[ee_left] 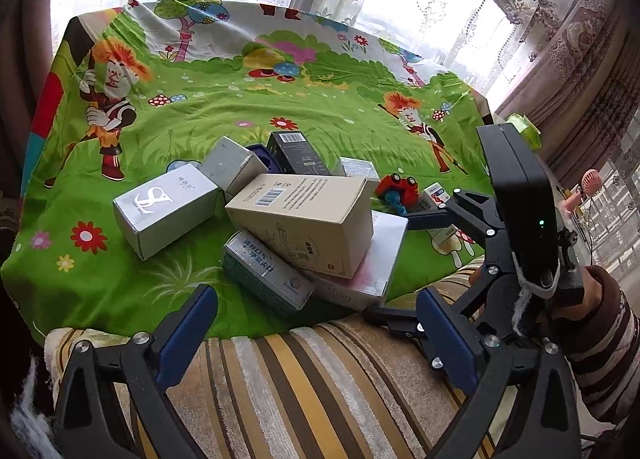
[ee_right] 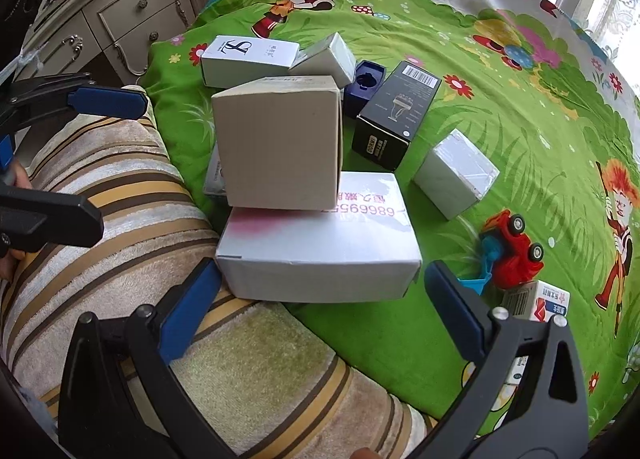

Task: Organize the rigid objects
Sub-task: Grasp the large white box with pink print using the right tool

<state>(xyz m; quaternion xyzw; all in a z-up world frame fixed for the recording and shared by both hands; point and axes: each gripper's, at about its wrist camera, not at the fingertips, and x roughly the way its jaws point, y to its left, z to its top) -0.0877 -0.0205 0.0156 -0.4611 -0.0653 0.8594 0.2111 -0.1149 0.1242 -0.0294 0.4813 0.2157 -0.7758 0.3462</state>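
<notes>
A pile of boxes lies on the green cartoon sheet [ee_left: 168, 131]. A beige box [ee_left: 304, 219] [ee_right: 280, 143] rests on a flat white box [ee_right: 320, 251] [ee_left: 376, 263] and a teal box [ee_left: 268, 275]. A silver box with a logo [ee_left: 164, 207] [ee_right: 248, 59], a black box [ee_left: 296, 153] [ee_right: 396, 111], a small white box [ee_right: 456, 173] and a red toy car [ee_right: 512, 251] [ee_left: 400, 187] lie around. My left gripper [ee_left: 316, 335] is open and empty, near the pile. My right gripper [ee_right: 324, 307] is open, its fingers either side of the white box's near end.
A striped plush cushion [ee_left: 304, 383] [ee_right: 132, 227] lies under both grippers at the sheet's near edge. A small red-and-white carton [ee_right: 536, 301] lies by the right finger. A dresser [ee_right: 120, 15] stands at left. Curtains [ee_left: 560, 59] and a window lie beyond.
</notes>
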